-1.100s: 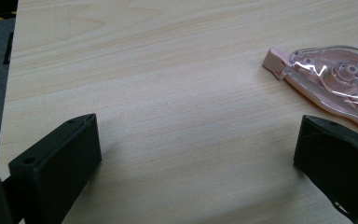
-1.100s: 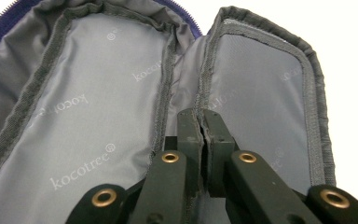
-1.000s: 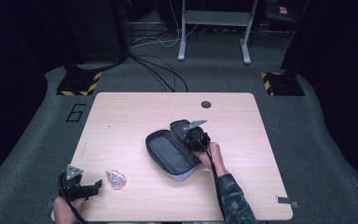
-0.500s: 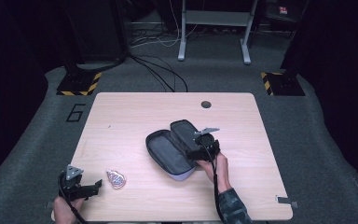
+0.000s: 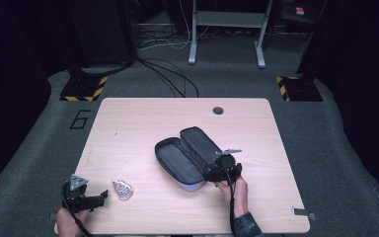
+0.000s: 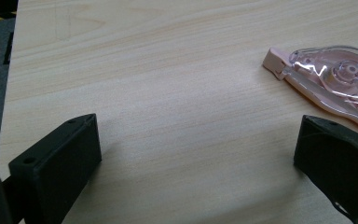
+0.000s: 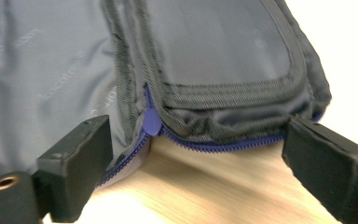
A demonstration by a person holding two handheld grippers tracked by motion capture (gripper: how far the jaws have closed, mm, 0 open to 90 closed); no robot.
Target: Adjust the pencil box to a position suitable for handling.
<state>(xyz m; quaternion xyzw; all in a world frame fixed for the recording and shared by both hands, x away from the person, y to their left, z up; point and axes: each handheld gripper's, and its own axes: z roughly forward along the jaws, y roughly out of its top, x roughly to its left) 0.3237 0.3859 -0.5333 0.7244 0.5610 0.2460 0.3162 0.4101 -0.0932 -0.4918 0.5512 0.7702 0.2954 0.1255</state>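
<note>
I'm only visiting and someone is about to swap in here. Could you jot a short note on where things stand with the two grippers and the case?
Left gripper: open, nothing between its jaws, low over the table at the near left corner.
Right gripper: jaws have just been opening and stand wide, holding nothing; they point at the case's near end, by the purple zip pull.
Pencil case: mid-table, unzipped and lying open, looks empty inside.
Pink correction-tape dispenser: flat on the table, just right of the left gripper, untouched.
Done: case opened.
Left, probably: pick up the dispenser, put it in the case, zip it shut.
</note>
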